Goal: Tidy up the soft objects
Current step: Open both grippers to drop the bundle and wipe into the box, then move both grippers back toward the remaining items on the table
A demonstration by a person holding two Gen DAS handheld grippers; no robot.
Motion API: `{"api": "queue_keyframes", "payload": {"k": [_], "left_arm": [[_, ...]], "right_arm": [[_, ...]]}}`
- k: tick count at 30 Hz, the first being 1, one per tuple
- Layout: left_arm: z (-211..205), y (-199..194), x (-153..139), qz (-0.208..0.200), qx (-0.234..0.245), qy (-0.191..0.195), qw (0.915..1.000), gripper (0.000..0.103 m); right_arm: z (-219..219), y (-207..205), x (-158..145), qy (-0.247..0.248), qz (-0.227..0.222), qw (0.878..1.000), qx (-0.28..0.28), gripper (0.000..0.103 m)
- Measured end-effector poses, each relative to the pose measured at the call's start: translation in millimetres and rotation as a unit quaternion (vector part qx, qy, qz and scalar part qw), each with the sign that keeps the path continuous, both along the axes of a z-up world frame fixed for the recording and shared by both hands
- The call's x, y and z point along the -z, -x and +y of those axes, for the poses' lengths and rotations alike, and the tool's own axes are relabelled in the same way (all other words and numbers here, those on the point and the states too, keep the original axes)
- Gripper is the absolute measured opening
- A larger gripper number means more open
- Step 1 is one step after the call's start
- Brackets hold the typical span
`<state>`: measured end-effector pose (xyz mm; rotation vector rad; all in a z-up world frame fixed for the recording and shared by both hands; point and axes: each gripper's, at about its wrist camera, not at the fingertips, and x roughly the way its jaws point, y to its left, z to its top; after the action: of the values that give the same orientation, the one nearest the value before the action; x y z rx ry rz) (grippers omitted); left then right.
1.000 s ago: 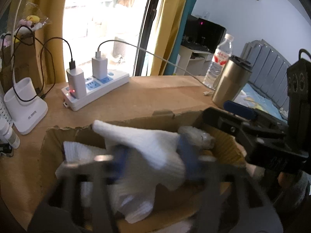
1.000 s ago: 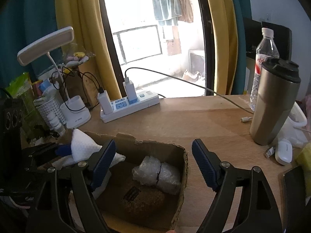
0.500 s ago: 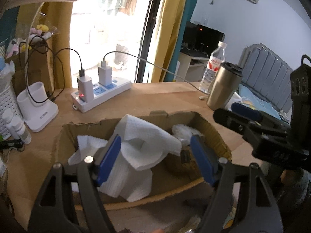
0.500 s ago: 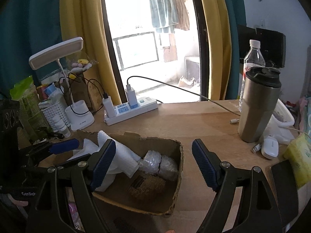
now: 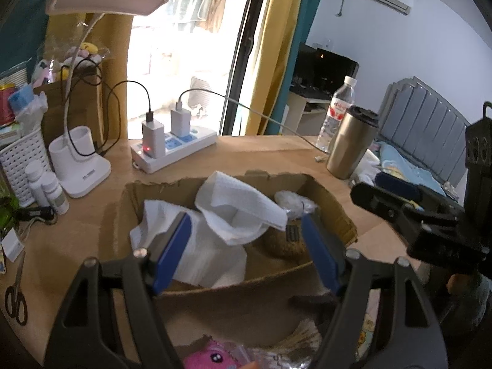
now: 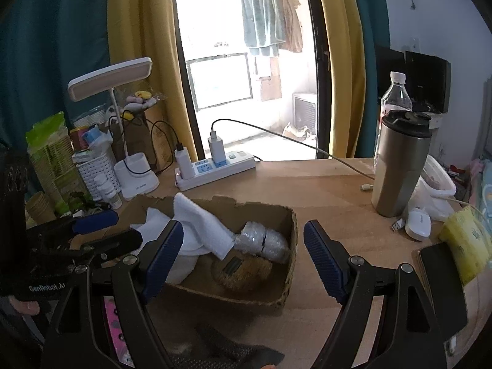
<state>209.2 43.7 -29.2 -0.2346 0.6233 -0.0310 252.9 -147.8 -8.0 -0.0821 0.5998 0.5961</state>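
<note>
Both claws stood wide apart and held nothing. The left claw hung over the near edge of a torn cardboard box on the wooden tabletop, its blue pads clear of everything inside. The right claw sat likewise above the box, slightly to its right side.

Inside the box a white cloth lay crumpled, one fold rising above the rim at the back. Beside it, toward the right wall, rested a clear plastic-wrapped bundle and, just in front of that, a round brown fibrous item, possibly a scrubber; the view was too coarse to be sure.

Behind the box stood a white power strip with two chargers, a desk lamp to its left, and a steel tumbler well to the right. A pink plush thing showed at the bottom edge, outside the box.
</note>
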Motion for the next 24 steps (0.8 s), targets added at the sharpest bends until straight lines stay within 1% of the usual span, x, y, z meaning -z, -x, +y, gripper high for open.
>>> {"api": "queue_keyframes", "payload": {"k": [14, 24], "left_arm": [[3, 37, -4, -0.018, -0.009, 0.005, 0.9998, 0.076], [4, 59, 0, -0.019, -0.022, 0.005, 0.9996, 0.076]], "right_arm": [[3, 32, 1, 0.012, -0.001, 1.0, -0.011, 0.083], [2, 54, 7, 0.017, 0.004, 1.0, -0.024, 0.083]]}}
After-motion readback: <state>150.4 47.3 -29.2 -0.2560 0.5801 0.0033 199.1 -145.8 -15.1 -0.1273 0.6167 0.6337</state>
